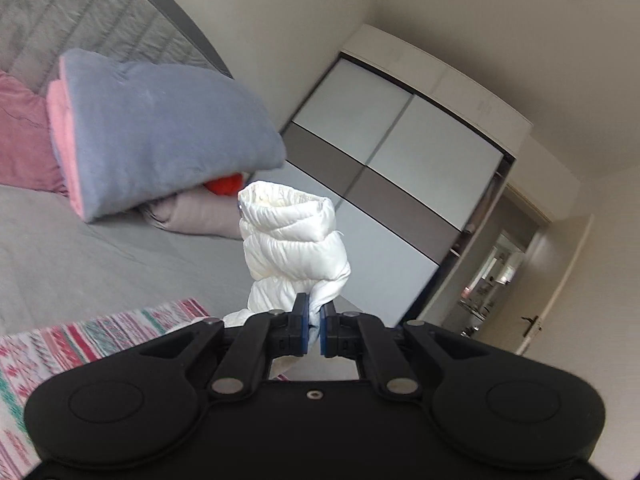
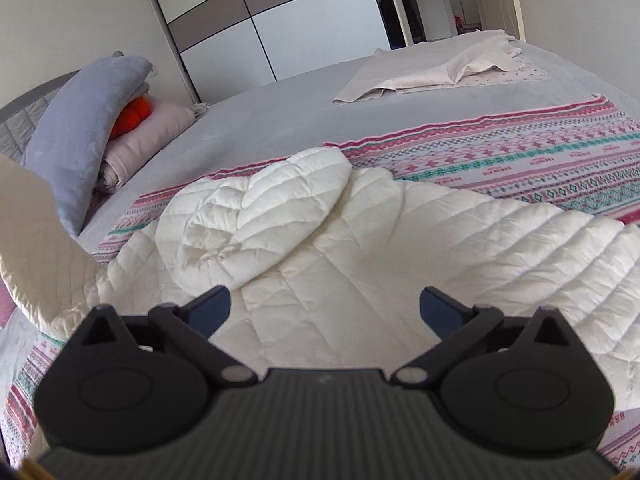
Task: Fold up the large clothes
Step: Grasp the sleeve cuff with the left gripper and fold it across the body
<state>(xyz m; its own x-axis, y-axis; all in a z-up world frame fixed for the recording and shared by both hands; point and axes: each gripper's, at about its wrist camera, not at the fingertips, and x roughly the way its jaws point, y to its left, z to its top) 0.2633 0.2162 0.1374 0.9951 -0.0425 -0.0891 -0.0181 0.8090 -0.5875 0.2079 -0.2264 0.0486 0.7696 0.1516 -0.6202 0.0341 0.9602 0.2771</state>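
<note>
Lifting 1 sleeve cuff of the white quilted puffer jacket (image 1: pixel 294 240), the left gripper (image 1: pixel 314 326) has its blue pads clenched on a pinch of the fabric, so the cuff stands up in front of the camera, clear of the bed. That hold looks meant to carry the sleeve across the body of the garment for a fold.

Left of the cuff in the left wrist view sit a blue-grey folded blanket (image 1: pixel 160 132) with a pink lining, an orange plush item (image 1: pixel 226 184) tucked under it, and a pink pillow (image 1: pixel 20 140) against the grey quilted headboard (image 1: pixel 80 12). To the right stands a wardrobe with sliding doors (image 1: pixel 400 152), then an open doorway.

The right wrist view shows what the left one cannot: the jacket's body (image 2: pixel 360 280) lies spread on a striped patterned blanket (image 2: pixel 520 160) over the grey bed (image 2: pixel 260 120), with the other sleeve (image 2: pixel 260 216) already laid curled across it. At the far left edge a raised white panel (image 2: pixel 32 232) climbs out of frame, probably the lifted part. The right gripper (image 2: pixel 325 304) hovers released, jaws spread wide with nothing between them, above the jacket's middle. A pale folded sheet (image 2: pixel 440 72) lies well apart at the far corner.
</note>
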